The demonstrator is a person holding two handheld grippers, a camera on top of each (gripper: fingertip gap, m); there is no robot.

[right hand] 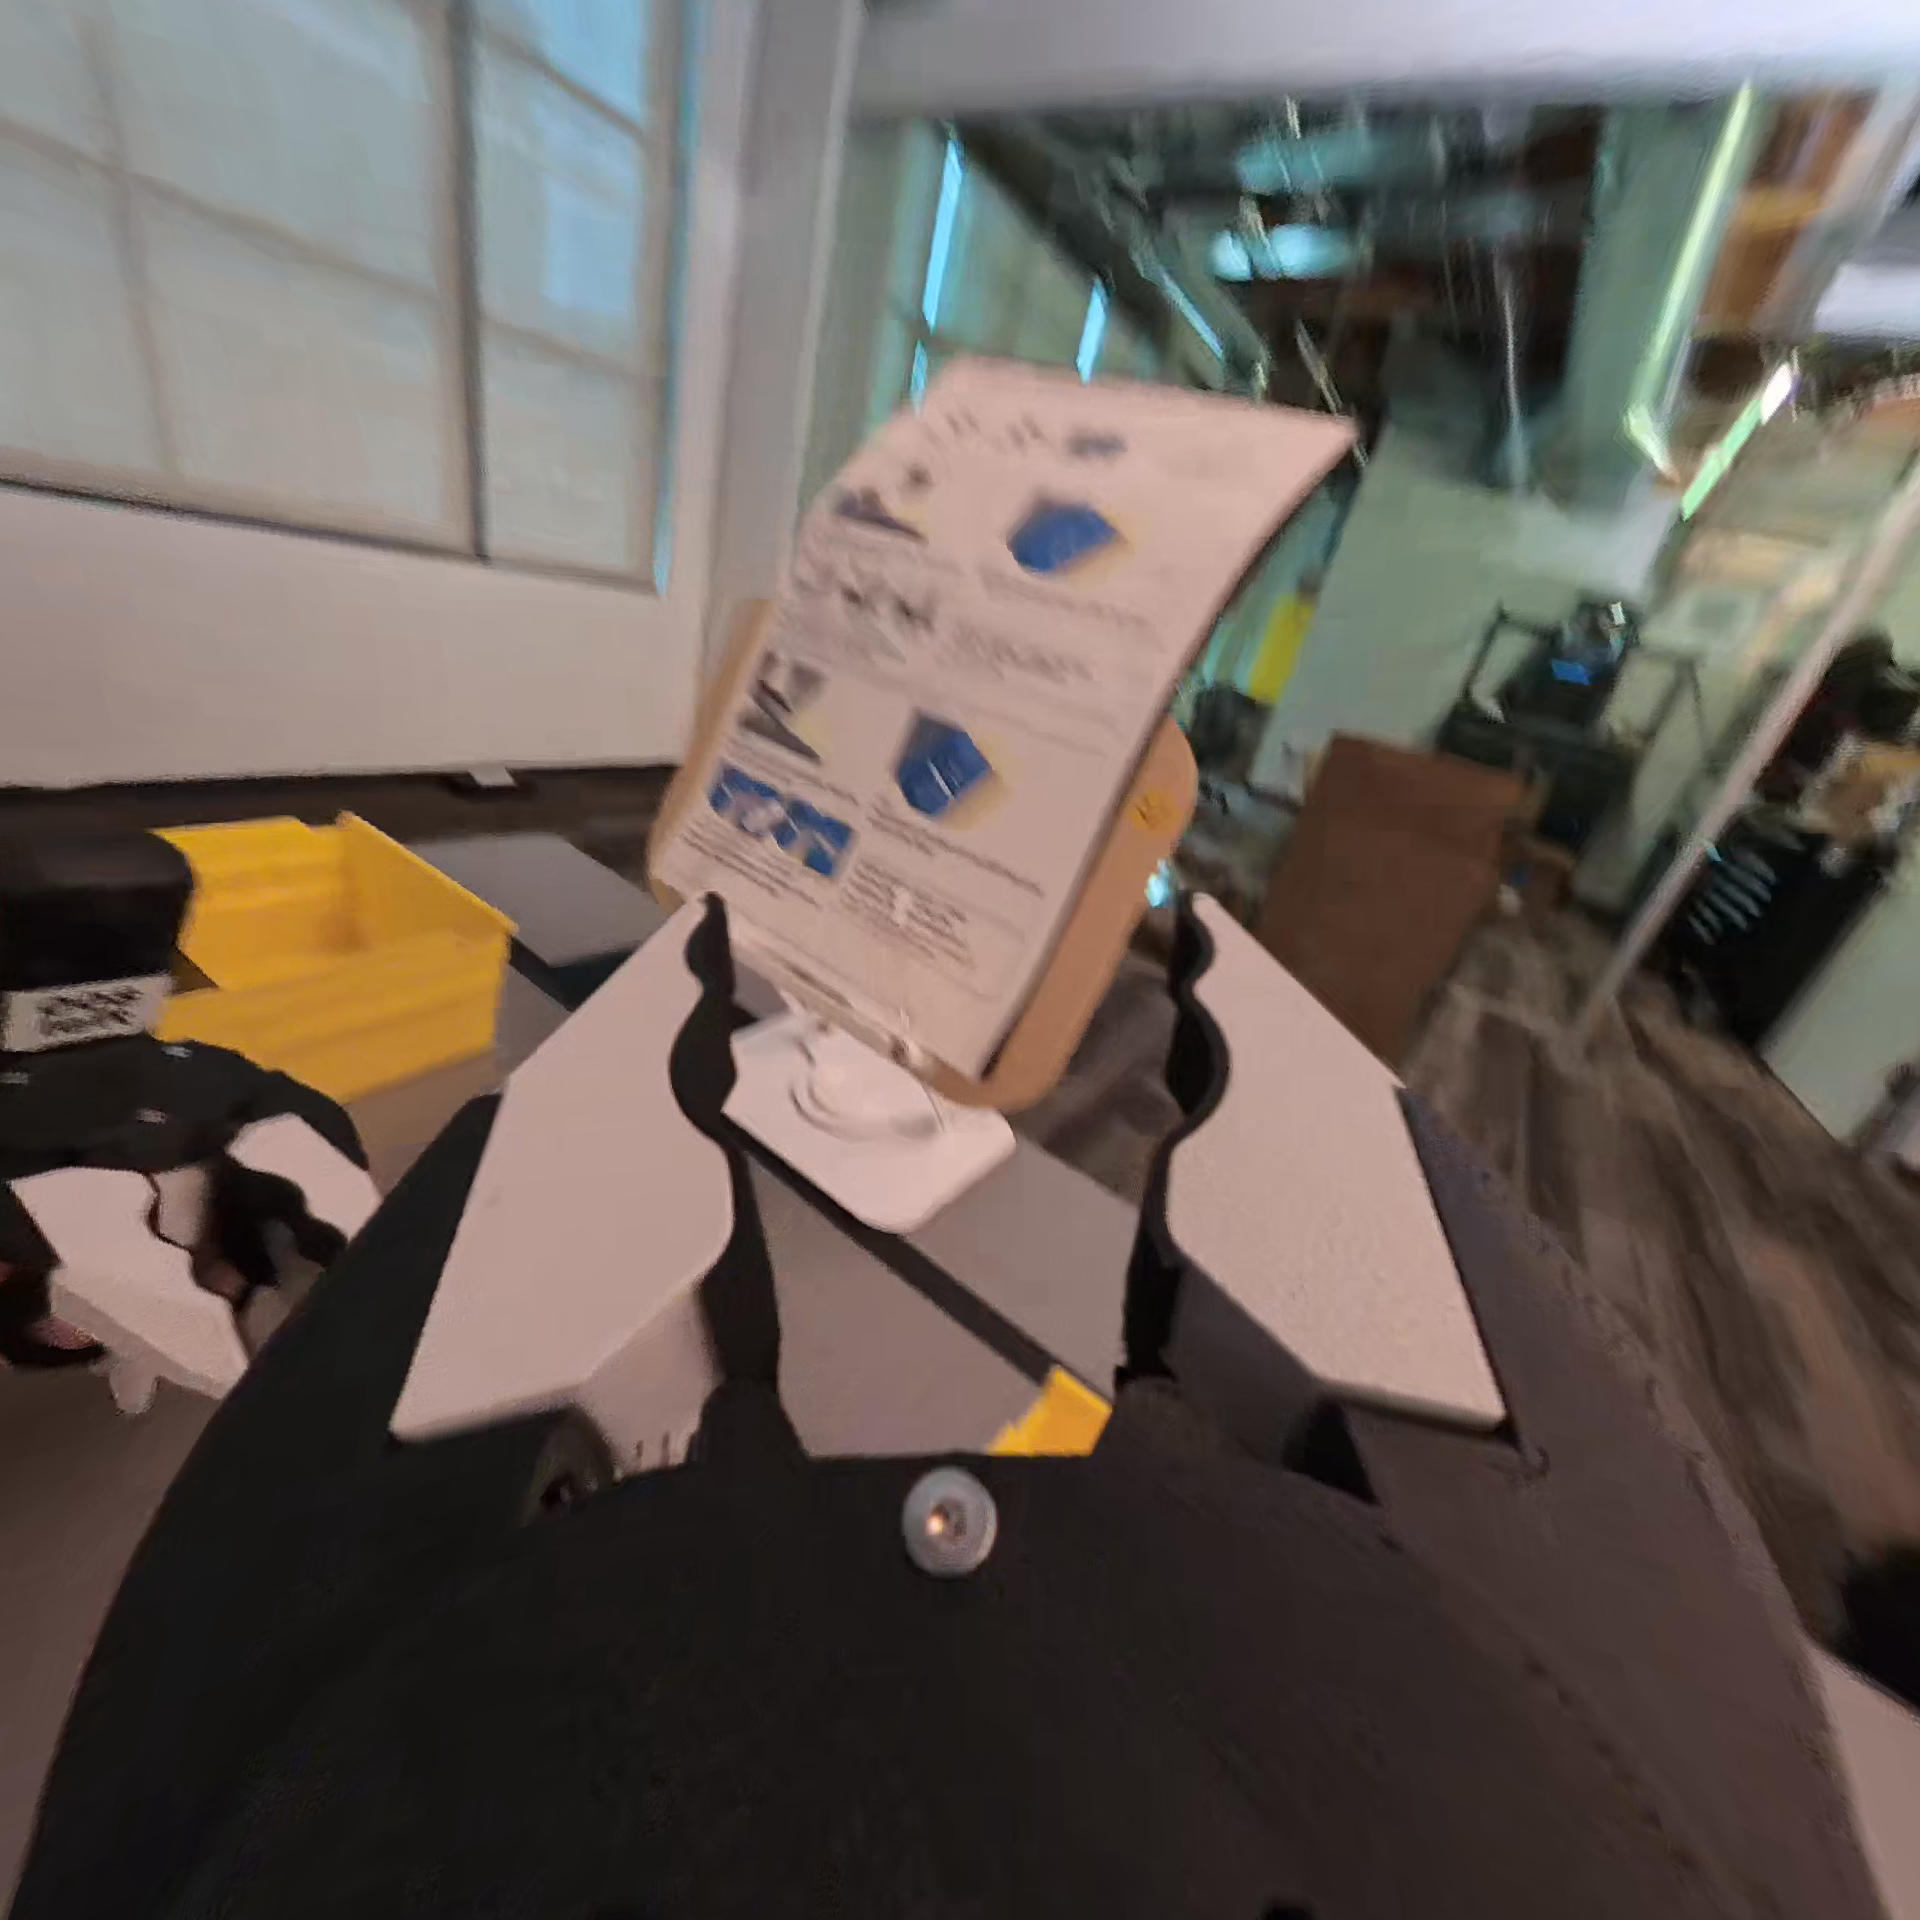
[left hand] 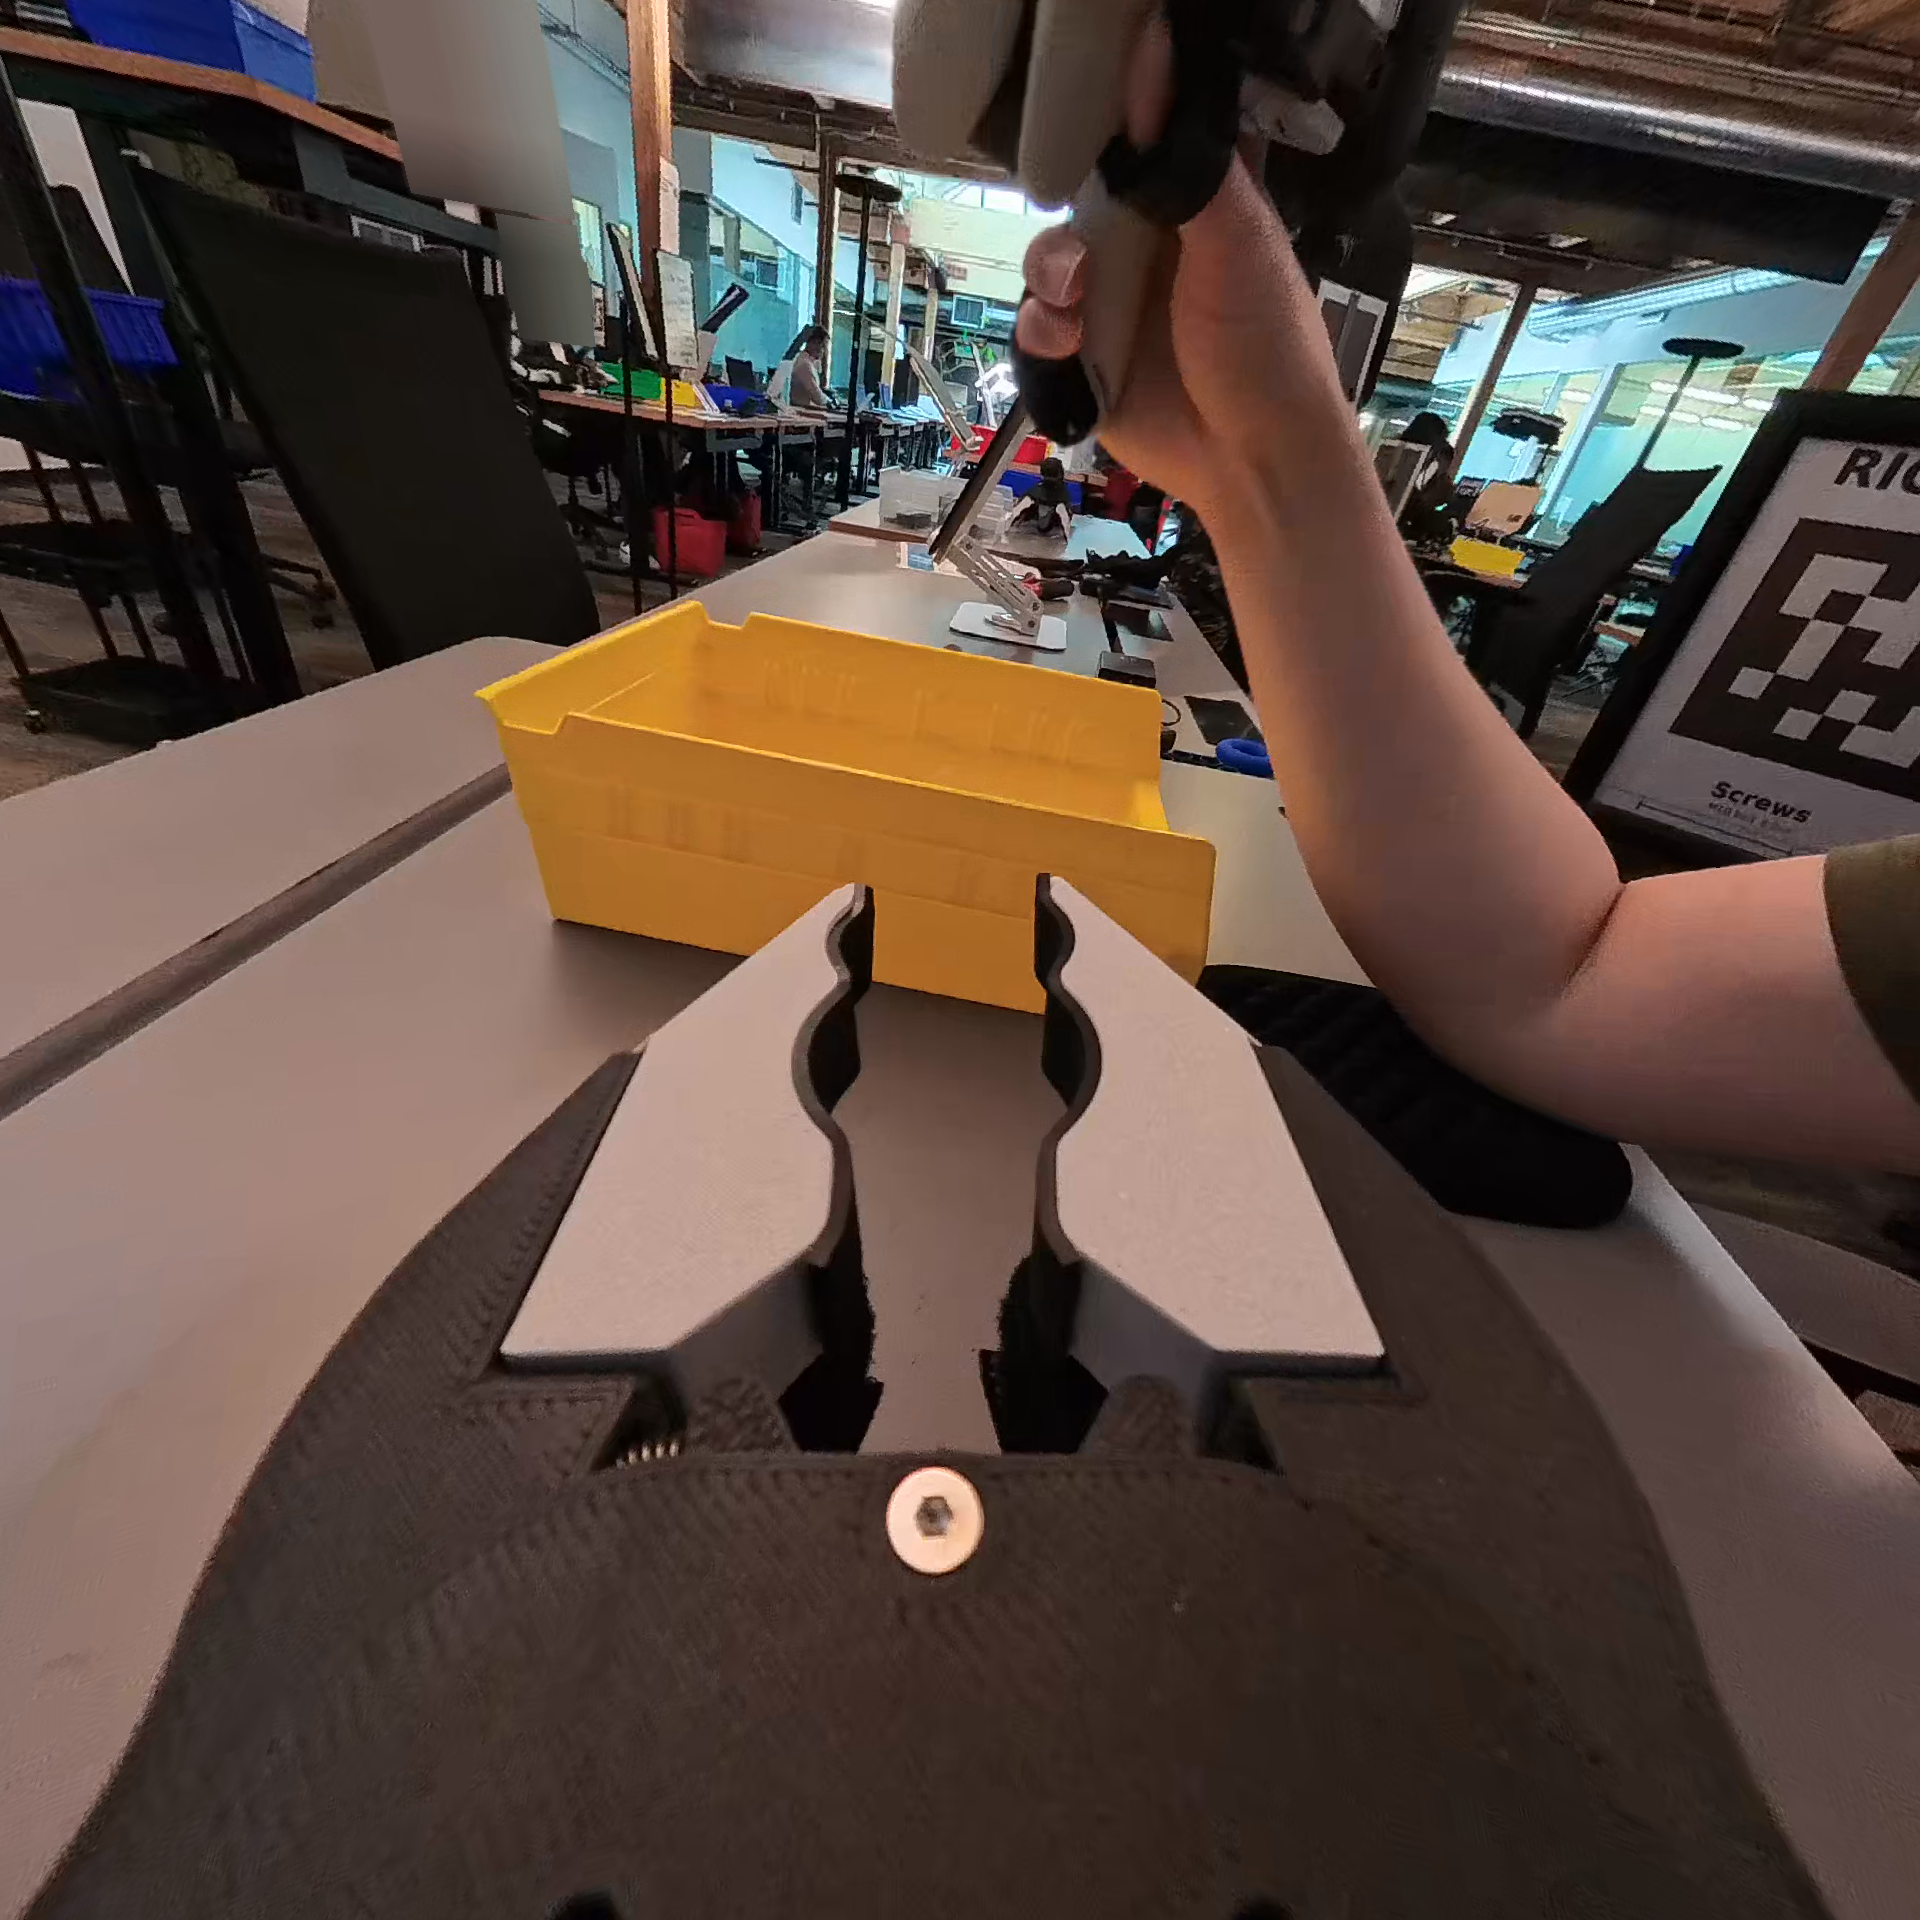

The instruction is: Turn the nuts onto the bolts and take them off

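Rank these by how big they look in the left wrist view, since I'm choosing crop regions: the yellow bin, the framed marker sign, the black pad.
1. yellow bin
2. black pad, partly under the forearm
3. framed marker sign, cut off by the frame edge

The last two look alike in size, so their order is unsure.

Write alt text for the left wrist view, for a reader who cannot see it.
An open, empty left gripper with grey fingers hovers low over a grey table, pointing at a yellow plastic bin whose visible inside looks empty. At right, a person's bare forearm rests its elbow on a black pad, the raised hand gripping the other tool's handle.
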